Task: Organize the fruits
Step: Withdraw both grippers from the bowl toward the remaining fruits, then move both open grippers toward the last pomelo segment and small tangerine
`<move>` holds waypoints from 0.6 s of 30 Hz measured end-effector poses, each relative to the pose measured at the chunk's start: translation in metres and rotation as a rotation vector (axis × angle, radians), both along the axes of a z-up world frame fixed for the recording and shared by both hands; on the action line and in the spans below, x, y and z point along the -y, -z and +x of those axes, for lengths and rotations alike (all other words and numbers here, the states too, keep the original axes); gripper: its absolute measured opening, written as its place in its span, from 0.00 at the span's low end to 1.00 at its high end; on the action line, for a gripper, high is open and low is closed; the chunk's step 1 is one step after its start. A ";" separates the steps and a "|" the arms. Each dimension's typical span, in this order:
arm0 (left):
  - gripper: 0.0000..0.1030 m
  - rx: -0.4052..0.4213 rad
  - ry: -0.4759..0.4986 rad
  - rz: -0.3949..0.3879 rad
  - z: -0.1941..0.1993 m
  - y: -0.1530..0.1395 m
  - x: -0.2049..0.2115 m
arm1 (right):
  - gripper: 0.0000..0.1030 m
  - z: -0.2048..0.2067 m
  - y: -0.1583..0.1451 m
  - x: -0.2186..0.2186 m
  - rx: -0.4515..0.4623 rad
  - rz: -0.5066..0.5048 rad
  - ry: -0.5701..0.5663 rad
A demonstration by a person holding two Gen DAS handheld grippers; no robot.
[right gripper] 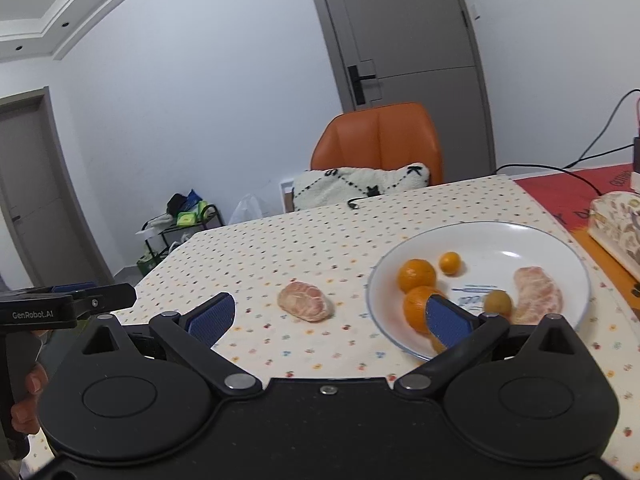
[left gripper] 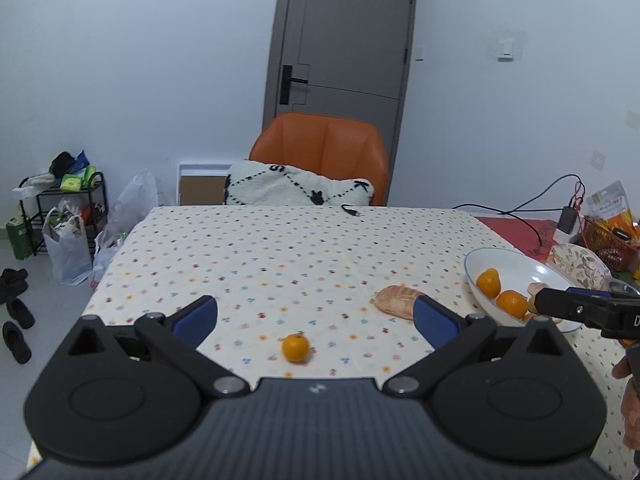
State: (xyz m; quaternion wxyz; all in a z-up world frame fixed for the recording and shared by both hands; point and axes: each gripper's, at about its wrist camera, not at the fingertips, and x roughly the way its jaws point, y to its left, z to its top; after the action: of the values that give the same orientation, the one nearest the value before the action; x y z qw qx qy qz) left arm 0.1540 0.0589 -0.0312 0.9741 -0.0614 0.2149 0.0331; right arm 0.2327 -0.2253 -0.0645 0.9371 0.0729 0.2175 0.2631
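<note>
A small orange (left gripper: 295,347) lies on the dotted tablecloth between the open jaws of my left gripper (left gripper: 316,316), which is empty. A peeled pomelo piece (left gripper: 396,300) (right gripper: 305,301) lies on the cloth left of the white plate (left gripper: 516,258) (right gripper: 480,236). The plate holds two oranges (right gripper: 416,275), a small orange (right gripper: 450,262), a greenish fruit (right gripper: 497,302) and another peeled piece (right gripper: 538,294). My right gripper (right gripper: 330,318) is open and empty, its right finger over the plate's near rim. It shows in the left wrist view (left gripper: 576,306) at the right.
An orange chair (left gripper: 320,152) with a white cushion (left gripper: 298,188) stands behind the table. A black cable (left gripper: 516,210) runs across the far right. A floral box (right gripper: 618,224) and an orange basket (left gripper: 608,240) sit right of the plate. Bags and a rack (left gripper: 64,208) stand on the floor at left.
</note>
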 end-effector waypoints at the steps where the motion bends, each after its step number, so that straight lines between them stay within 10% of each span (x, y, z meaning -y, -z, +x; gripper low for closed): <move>1: 1.00 -0.005 -0.004 -0.003 0.000 0.000 -0.002 | 1.00 0.000 0.000 -0.003 0.000 0.001 -0.009; 18: 1.00 -0.076 -0.019 -0.052 -0.010 0.006 -0.036 | 1.00 -0.002 0.001 -0.057 -0.012 -0.077 -0.095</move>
State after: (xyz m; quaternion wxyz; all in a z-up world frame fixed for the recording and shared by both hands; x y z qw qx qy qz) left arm 0.1435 0.0947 -0.0367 0.9630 -0.0874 0.2519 0.0389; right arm 0.2310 -0.1680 -0.0653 0.9244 0.0278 0.2362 0.2983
